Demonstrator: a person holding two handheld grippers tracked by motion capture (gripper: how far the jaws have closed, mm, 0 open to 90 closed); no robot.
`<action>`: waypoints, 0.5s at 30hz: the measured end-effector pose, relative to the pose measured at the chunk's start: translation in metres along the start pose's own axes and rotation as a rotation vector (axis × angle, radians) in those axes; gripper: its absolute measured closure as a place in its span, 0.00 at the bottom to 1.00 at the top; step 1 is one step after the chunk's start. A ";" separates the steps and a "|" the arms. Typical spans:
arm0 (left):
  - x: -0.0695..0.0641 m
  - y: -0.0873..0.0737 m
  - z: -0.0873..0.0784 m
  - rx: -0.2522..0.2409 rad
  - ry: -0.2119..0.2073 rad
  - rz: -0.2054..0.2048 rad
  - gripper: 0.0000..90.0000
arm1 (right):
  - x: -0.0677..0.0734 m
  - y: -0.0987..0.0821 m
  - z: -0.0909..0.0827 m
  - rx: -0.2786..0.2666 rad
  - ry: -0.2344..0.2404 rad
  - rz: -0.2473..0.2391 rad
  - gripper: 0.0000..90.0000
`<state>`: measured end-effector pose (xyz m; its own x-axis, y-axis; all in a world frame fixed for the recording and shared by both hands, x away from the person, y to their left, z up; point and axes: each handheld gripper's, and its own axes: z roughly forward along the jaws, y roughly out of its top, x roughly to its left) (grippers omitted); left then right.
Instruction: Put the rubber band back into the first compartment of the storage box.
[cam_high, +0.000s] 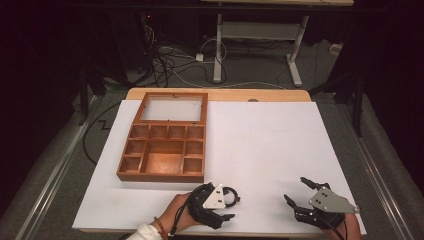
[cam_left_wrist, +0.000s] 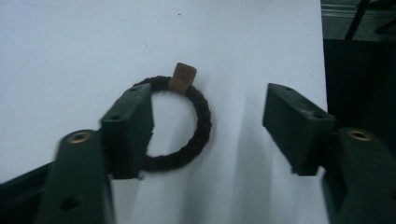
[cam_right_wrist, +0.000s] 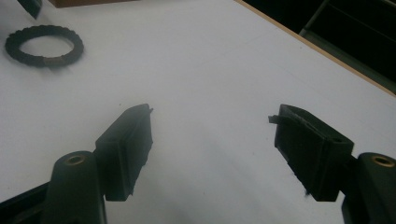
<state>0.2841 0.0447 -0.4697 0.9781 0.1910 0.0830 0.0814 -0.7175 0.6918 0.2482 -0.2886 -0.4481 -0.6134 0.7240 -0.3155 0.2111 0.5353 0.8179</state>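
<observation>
Nearest us, our left gripper is spread wide and holds nothing; the ring, a dark braided loop with a small brown tag, lies flat on the white desk between its jaws, one side tucked under or against the left jaw while the other jaw stands well clear. We judge the main risk here: if we close from this offset, the near jaw may just push the ring sideways, or pinch one strand so that it flips or folds instead of seating. Being soft and low, it could also slip under the pads if we close too high. Our right gripper is equally wide open and empty over bare desk, well apart from the ring, so it cannot steady anything. Farther off sits the open wooden box with its small compartments; a loose hold could drop the ring short of it.
</observation>
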 end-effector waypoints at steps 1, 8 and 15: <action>0.001 0.001 0.004 0.008 -0.001 -0.006 0.43 | 0.000 0.000 0.000 0.002 0.001 0.000 0.32; 0.013 0.000 0.012 0.021 -0.053 -0.080 0.69 | 0.001 -0.001 0.000 0.005 0.004 -0.005 0.32; 0.014 0.003 0.011 0.044 -0.044 -0.070 0.91 | 0.001 -0.001 0.001 0.008 0.005 -0.009 0.32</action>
<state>0.3006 0.0374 -0.4743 0.9770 0.2132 0.0033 0.1575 -0.7322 0.6626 0.2480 -0.2880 -0.4500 -0.6188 0.7172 -0.3205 0.2117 0.5452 0.8111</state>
